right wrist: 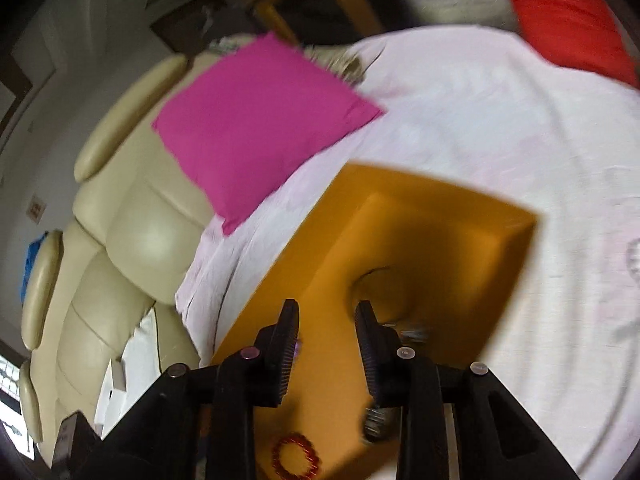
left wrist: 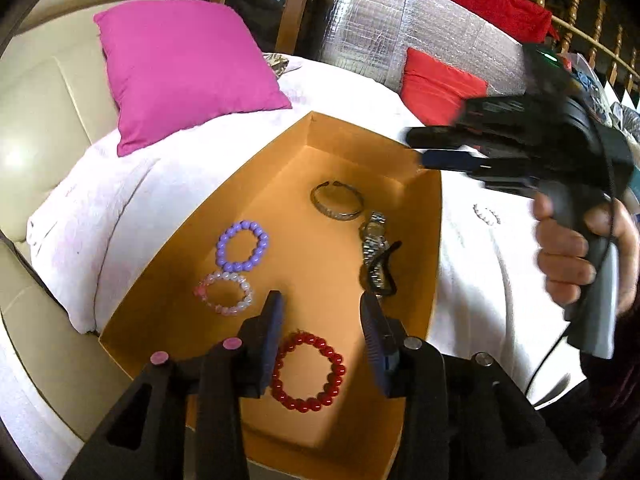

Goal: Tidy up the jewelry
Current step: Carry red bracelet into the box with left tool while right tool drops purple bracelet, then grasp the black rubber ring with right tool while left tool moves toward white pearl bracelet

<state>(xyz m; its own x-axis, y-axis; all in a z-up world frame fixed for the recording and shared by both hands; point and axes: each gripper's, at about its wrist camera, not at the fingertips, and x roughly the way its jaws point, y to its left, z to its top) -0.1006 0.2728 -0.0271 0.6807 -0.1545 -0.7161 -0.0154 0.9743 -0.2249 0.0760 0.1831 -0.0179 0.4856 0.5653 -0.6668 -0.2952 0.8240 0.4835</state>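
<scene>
An orange box lies on a white cloth. In it are a red bead bracelet, a pink one, a purple one, a silver bangle, a silver watch and a black band. My left gripper is open and empty just above the red bracelet. My right gripper hovers over the box's far right corner. In the blurred right wrist view it is open and empty above the box; the red bracelet shows below.
A small clear bead bracelet lies on the white cloth right of the box. A magenta cushion and a red cushion sit at the back. A cream sofa is at the left.
</scene>
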